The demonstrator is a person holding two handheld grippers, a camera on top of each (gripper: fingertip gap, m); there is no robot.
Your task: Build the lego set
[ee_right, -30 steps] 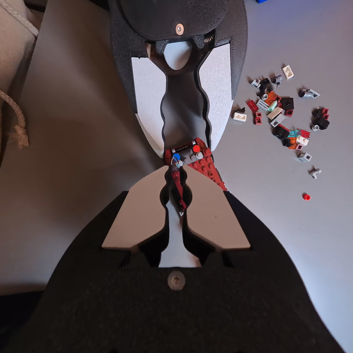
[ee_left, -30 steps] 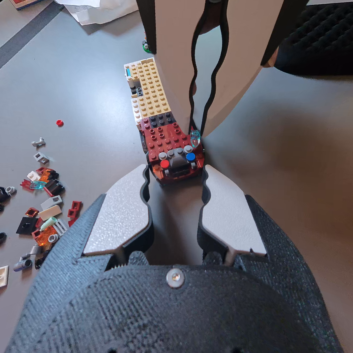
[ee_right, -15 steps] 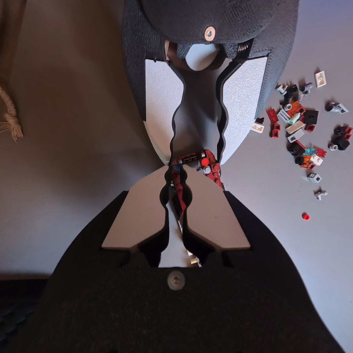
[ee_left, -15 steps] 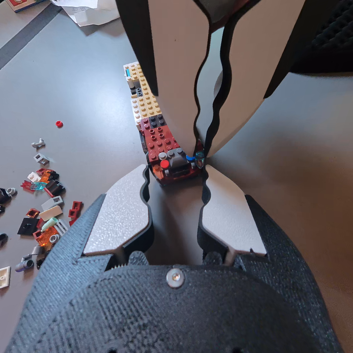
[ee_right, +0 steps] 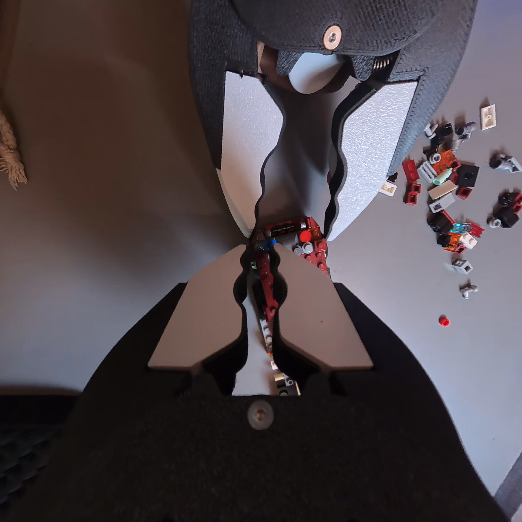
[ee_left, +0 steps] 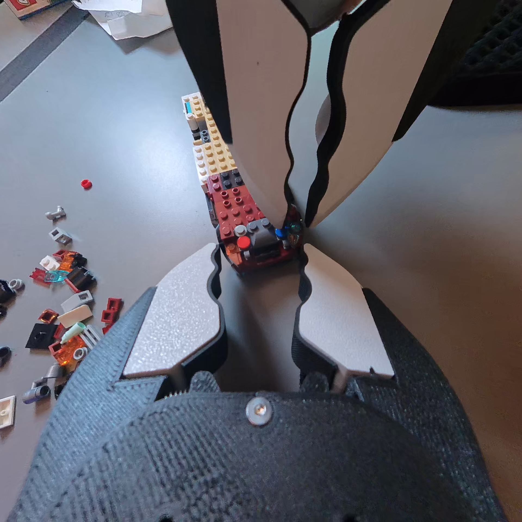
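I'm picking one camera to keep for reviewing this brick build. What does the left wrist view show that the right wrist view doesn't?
Left wrist view only: the model's tan studded rear section, white papers and a box corner at the far edge.

Right wrist view only: a frayed rope end.

Both: the dark red front of the model, the loose brick pile, the lone red stud, both grippers.

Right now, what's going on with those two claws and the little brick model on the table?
Two hand-held claws meet nose to nose over a brick-built model, tan at the far end and dark red at the near end, lying on a grey table. The left claw stands wide, its tips on either side of the model's red end. The right claw reaches in from the opposite side, its tips around a small clear piece at the model's corner. Loose bricks lie scattered beside them.
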